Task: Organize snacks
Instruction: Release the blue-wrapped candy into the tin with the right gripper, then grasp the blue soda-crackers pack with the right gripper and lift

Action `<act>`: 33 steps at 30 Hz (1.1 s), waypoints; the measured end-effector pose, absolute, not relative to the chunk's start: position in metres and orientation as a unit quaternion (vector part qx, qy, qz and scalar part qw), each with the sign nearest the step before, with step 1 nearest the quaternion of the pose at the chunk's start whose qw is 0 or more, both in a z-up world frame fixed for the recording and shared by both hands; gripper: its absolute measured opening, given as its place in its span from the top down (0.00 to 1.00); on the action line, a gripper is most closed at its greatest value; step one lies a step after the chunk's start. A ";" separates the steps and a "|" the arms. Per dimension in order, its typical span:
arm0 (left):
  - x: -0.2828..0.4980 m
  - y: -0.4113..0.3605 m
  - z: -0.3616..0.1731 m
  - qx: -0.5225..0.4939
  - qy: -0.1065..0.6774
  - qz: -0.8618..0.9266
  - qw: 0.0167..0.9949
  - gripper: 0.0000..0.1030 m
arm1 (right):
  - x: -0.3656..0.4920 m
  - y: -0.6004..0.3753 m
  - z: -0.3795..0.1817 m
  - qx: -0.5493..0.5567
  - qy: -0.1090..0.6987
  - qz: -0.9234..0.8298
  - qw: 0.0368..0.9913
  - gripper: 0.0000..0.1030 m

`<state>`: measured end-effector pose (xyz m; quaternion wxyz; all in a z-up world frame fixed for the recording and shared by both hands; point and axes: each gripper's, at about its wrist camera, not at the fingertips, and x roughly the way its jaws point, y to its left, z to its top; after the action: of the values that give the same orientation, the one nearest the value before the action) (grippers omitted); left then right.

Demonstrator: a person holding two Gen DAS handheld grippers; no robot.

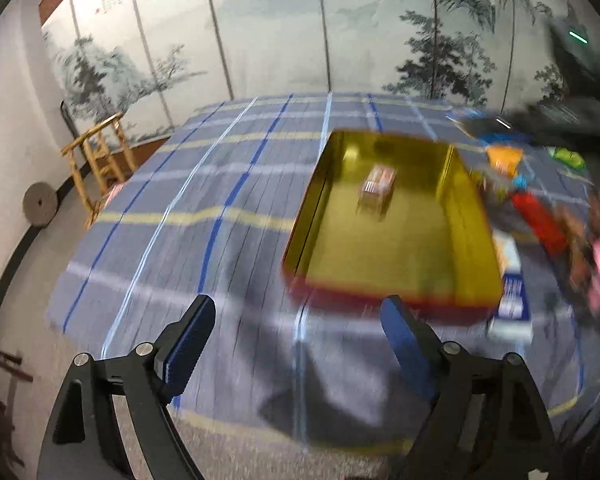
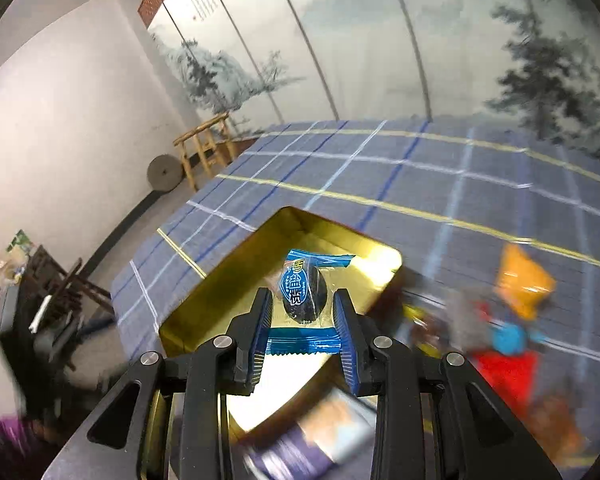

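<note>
While the right gripper point(image 2: 302, 316) pinches a blue-wrapped candy point(image 2: 303, 294) above the gold tin point(image 2: 204, 300), its crinkly wrapper looks light and slippery, best held across the firm middle. Only the left view shows the spread, empty left gripper point(image 1: 298, 330) and a small packet point(image 1: 377, 186) inside the tin.

The left gripper point(image 1: 298, 322) has its two blue fingers point(image 1: 190, 342) spread wide apart, with nothing between them. The right gripper point(image 2: 302, 320) has its fingers point(image 2: 260, 330) pulled in close. They squeeze a blue candy wrapper point(image 2: 306, 300) from both sides. The dark round candy pokes out just past the fingertips.
</note>
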<state>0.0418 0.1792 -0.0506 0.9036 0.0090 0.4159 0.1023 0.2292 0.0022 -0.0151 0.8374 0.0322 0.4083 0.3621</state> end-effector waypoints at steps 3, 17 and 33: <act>0.029 0.183 -0.063 -0.004 0.437 0.099 0.894 0.20 | 0.246 0.032 -0.034 0.022 0.429 0.355 0.830 0.68; 0.025 0.167 -0.067 -0.040 0.441 0.054 0.895 0.16 | 0.170 -0.045 -0.050 0.031 0.457 0.297 0.838 0.20; 0.015 0.153 -0.076 -0.030 0.461 0.038 0.886 0.13 | 0.143 0.008 -0.106 -0.055 0.477 0.227 0.848 0.29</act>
<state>0.0150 0.1531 -0.0756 0.8862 -0.0301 0.4607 0.0379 0.1429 0.0078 -0.1056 0.8475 -0.0547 0.4767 0.2268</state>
